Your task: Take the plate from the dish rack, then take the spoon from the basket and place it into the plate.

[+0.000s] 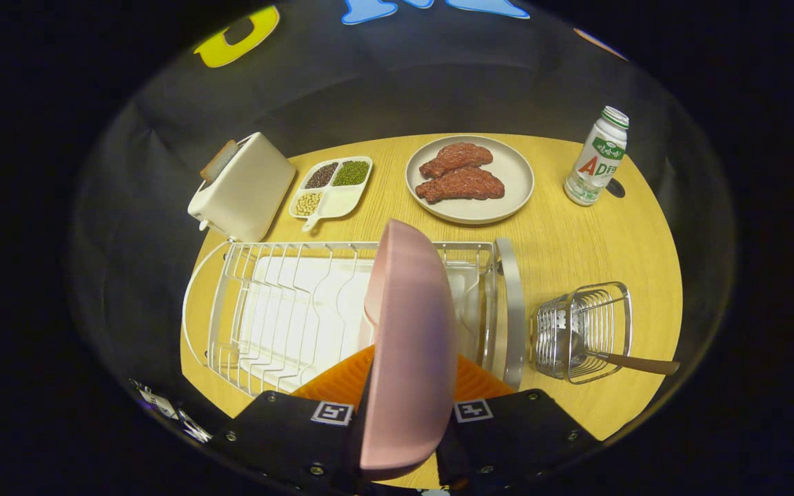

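Note:
A pink plate (407,344) stands on edge between my two fingers, with my gripper (402,420) shut on its lower rim. It rises in front of the white wire dish rack (287,310), whose slots hold nothing else. Whether the plate still touches the rack is hidden. To the right of the rack stands a small wire basket (583,331). A spoon (617,358) lies in it, its brown handle sticking out towards the right.
Beyond the rack on the round wooden table (562,241) are a white toaster (242,186) with a slice of bread, a divided dish of beans (331,187), a beige plate with two pieces of meat (469,179) and a white bottle (597,157).

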Available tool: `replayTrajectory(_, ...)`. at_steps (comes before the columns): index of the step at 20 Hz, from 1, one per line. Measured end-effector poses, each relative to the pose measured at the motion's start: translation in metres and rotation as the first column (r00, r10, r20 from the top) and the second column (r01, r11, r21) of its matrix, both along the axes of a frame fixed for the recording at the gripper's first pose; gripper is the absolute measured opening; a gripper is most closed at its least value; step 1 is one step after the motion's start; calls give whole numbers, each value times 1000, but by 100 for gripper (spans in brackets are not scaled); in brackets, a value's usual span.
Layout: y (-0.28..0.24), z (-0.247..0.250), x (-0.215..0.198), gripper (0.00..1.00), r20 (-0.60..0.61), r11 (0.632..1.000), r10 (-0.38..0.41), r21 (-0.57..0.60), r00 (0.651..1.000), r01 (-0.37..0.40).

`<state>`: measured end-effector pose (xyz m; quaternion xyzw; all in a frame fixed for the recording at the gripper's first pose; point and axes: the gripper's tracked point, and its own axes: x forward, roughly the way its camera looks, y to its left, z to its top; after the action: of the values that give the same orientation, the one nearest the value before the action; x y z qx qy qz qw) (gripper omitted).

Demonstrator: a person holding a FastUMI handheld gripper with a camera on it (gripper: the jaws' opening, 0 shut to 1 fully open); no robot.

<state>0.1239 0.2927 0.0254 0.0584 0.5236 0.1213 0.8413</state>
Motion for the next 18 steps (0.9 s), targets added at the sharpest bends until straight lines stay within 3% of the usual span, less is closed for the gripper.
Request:
replayTrajectory(7, -5, 8, 7, 38, -1, 991, 48, -123, 999, -48)
replayTrajectory(13, -2, 22, 20, 38, -6, 957, 129, -260, 992, -127)
replayTrajectory(18, -11, 34, 33, 33, -20, 937, 136, -322, 991, -135)
